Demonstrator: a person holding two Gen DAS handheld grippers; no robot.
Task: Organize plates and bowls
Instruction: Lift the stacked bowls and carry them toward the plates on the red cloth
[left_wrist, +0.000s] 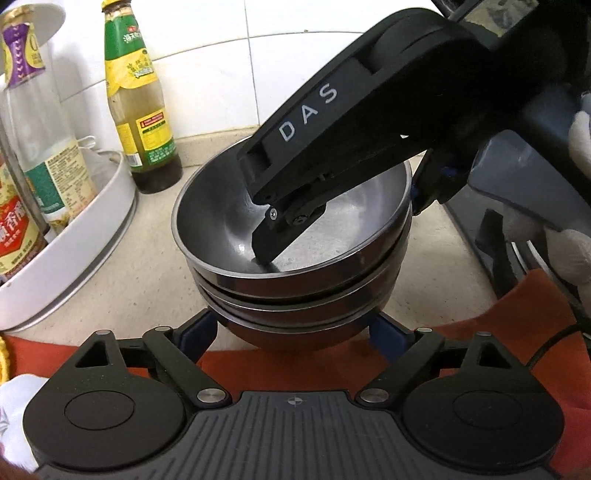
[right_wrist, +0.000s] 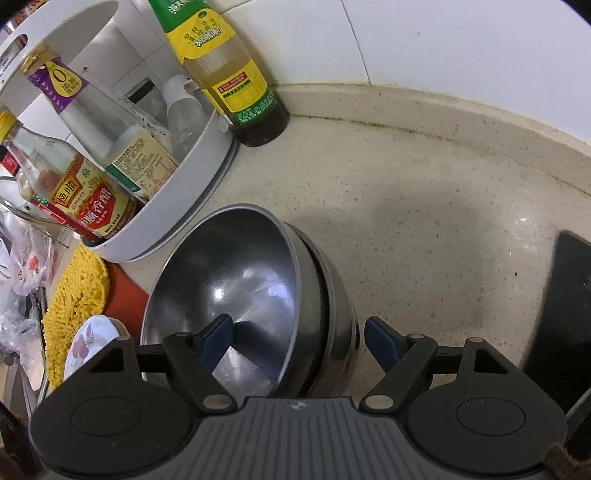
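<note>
A stack of three steel bowls (left_wrist: 295, 258) stands on the beige counter, also in the right wrist view (right_wrist: 229, 280). My left gripper (left_wrist: 295, 332) is open, its blue pads on either side of the bottom bowl's base. My right gripper (right_wrist: 295, 343) is open and straddles the stack's near rim: one finger (right_wrist: 218, 343) is inside the top bowl, the other (right_wrist: 380, 343) outside the wall. From the left wrist view the right gripper (left_wrist: 332, 221) reaches in from the upper right, with one finger (left_wrist: 269, 240) touching the top bowl's inside.
A white round rack (right_wrist: 184, 206) with several condiment bottles stands left of the bowls. A green-labelled sauce bottle (left_wrist: 136, 110) stands by the tiled wall. A yellow mat (right_wrist: 77, 295) and a red cloth (left_wrist: 498, 325) lie at the front. A black appliance (right_wrist: 561, 314) is at the right.
</note>
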